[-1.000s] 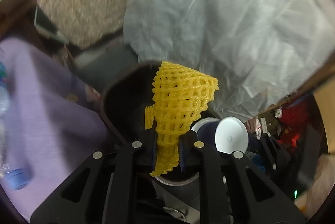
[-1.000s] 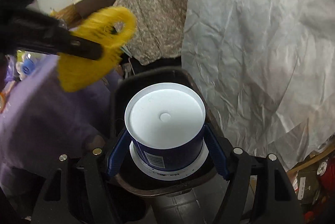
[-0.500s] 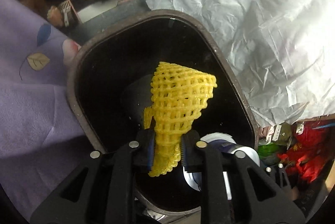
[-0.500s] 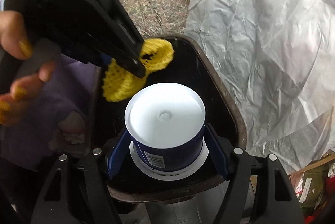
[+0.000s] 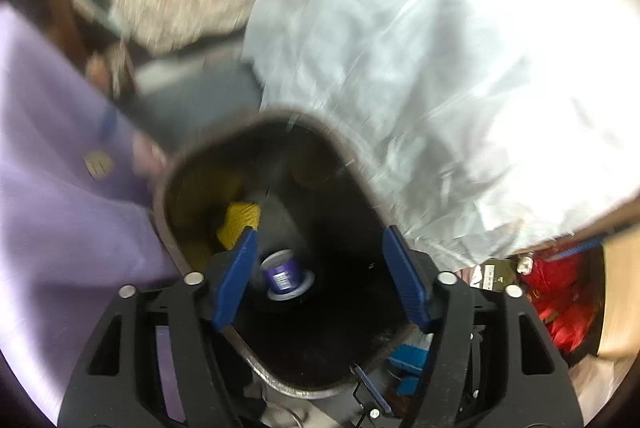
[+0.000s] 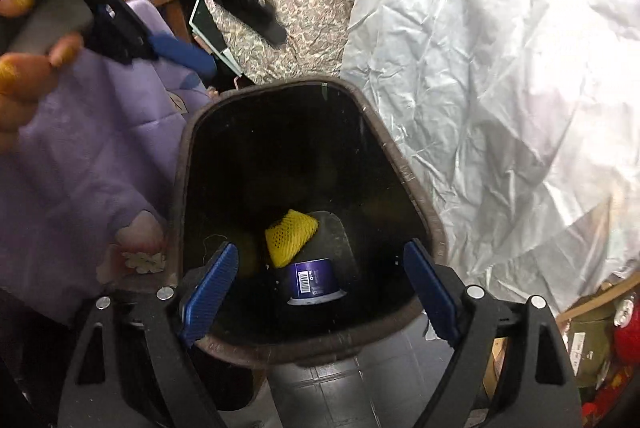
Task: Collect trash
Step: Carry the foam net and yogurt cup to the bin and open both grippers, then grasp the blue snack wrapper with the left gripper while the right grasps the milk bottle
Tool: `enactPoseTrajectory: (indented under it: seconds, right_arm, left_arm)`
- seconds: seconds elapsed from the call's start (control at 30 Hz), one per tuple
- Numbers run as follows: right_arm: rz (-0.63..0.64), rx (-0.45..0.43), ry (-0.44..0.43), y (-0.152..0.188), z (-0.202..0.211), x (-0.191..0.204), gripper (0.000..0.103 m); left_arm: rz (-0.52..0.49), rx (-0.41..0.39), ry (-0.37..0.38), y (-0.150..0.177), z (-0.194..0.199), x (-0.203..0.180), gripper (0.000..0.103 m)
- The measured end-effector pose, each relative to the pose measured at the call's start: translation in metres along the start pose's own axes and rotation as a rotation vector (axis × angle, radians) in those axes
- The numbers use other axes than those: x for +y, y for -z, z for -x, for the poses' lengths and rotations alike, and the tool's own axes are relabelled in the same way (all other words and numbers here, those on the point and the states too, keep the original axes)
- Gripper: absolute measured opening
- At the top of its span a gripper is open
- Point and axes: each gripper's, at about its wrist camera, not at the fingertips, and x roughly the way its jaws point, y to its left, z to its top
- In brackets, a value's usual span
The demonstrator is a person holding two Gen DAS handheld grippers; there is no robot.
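Note:
A dark trash bin stands open below both grippers; its rim also shows in the left wrist view. At its bottom lie a yellow foam net and a blue cup, upside down. Both also show in the left wrist view, the net and the cup. My right gripper is open and empty over the bin's near rim. My left gripper is open and empty above the bin; it also shows at the upper left of the right wrist view.
A purple quilt hangs left of the bin. A crumpled white plastic sheet covers the right side. A patterned cloth lies behind the bin. Red packaging sits at the far right. Grey floor tiles lie below.
Both grippers opened. The yellow net and the blue cup dropped to the bottom of the bin. The left gripper lifted up and back from the bin.

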Motion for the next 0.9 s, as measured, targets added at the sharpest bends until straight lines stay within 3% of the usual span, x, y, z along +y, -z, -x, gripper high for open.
enactPoseTrajectory:
  seconds: [0.13, 0.23, 0.4, 0.7, 0.8, 0.9]
  right_arm:
    - [-0.007, -0.056, -0.025, -0.009, 0.033, 0.011, 0.090]
    - [0.014, -0.088, -0.040, -0.017, 0.051, 0.030, 0.090]
    - [0.055, -0.150, -0.104, -0.037, 0.076, 0.068, 0.090]
    - [0.214, -0.215, -0.270, -0.062, 0.108, 0.147, 0.091]
    - [0.322, -0.215, -0.392, -0.068, 0.116, 0.185, 0.093]
    - [0.408, -0.177, -0.567, -0.078, 0.121, 0.224, 0.093]
  left_arm:
    - [-0.065, -0.133, 0.044, 0.025, 0.073, -0.012, 0.078]
    - [-0.102, -0.233, 0.021, 0.050, 0.128, -0.010, 0.085]
    - [-0.101, -0.374, -0.147, 0.103, 0.203, 0.027, 0.091]
    - [0.114, -0.506, -0.493, 0.212, 0.285, 0.143, 0.090]
    - [0.247, -0.496, -0.557, 0.241, 0.306, 0.189, 0.082]
    - [0.355, -0.495, -0.567, 0.261, 0.323, 0.225, 0.076]
